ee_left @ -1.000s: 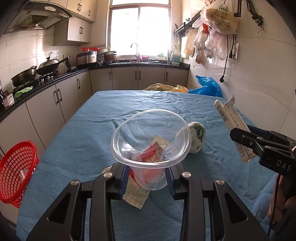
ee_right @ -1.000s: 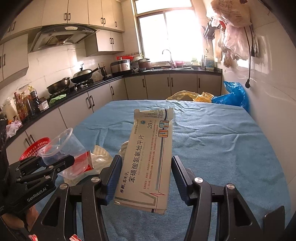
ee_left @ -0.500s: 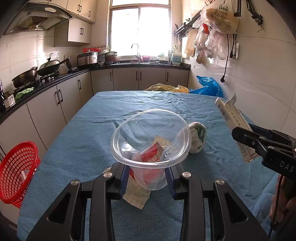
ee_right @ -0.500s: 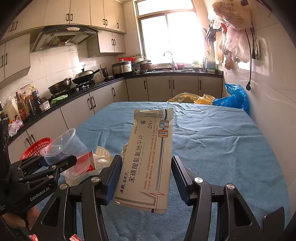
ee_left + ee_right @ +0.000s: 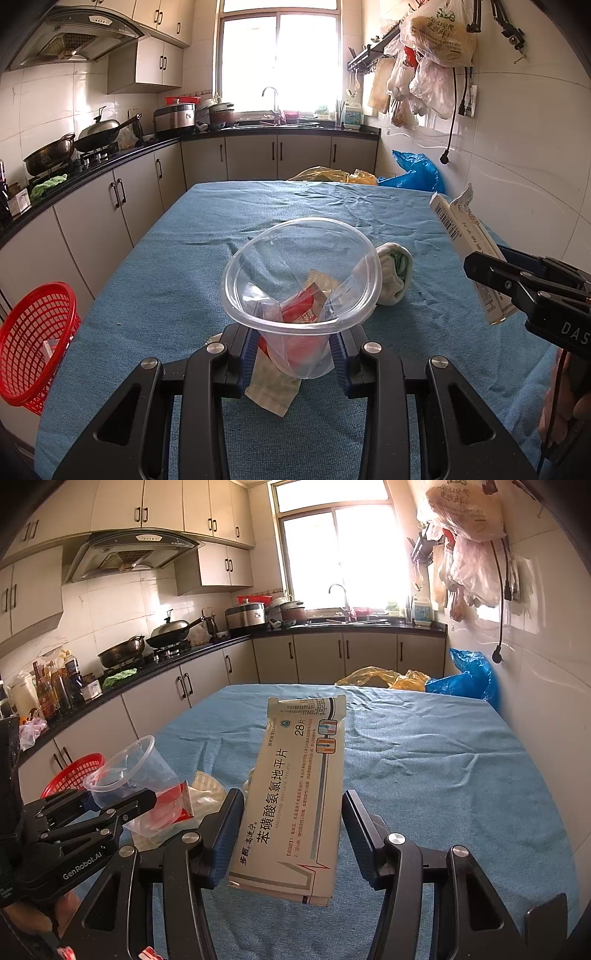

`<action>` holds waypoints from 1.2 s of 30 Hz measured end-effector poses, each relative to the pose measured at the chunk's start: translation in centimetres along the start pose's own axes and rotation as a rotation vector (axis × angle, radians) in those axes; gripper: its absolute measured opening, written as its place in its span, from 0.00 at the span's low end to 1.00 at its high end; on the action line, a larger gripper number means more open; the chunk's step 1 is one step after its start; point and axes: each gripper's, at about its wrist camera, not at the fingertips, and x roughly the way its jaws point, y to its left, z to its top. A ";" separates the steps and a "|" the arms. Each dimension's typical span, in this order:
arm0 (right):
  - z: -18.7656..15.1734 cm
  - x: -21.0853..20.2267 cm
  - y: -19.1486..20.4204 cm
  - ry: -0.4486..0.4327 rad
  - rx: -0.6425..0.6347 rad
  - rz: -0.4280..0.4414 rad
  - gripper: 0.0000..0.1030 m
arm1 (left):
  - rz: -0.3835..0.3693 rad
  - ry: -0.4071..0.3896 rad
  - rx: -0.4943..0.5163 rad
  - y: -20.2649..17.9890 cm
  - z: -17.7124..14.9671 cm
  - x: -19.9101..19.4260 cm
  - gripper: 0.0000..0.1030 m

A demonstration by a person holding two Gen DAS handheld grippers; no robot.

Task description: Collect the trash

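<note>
My left gripper (image 5: 295,352) is shut on a clear plastic cup (image 5: 301,273), held above the blue tablecloth (image 5: 207,258). A red wrapper (image 5: 304,314) shows through the cup. A pale wrapper (image 5: 273,387) lies on the cloth under it. My right gripper (image 5: 291,830) is shut on a flat cream medicine box (image 5: 295,790), held above the table. The box also shows at the right of the left wrist view (image 5: 469,251). The cup shows at the left of the right wrist view (image 5: 136,771). A white and green crumpled wad (image 5: 395,271) lies on the cloth behind the cup.
A red mesh basket (image 5: 33,339) stands on the floor left of the table, also in the right wrist view (image 5: 70,773). Yellow (image 5: 325,175) and blue (image 5: 413,171) plastic bags sit beyond the far table edge. Counters and cabinets run along the left, a tiled wall on the right.
Both grippers keep their hold. The medicine box has drifted slightly right and up in the left wrist view; the cup has shifted a little in the right wrist view.
</note>
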 end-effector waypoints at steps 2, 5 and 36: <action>0.0 0.0 -0.1 0.000 0.000 0.002 0.57 | 0.000 0.001 0.000 0.0 0.0 -0.1 0.33; 0.0 0.0 0.0 0.000 0.000 0.001 0.57 | 0.000 0.001 0.000 -0.1 0.0 0.0 0.33; -0.2 -2.5 2.4 0.022 0.061 0.078 0.57 | 0.073 -0.060 -0.033 2.8 -0.6 -4.7 0.33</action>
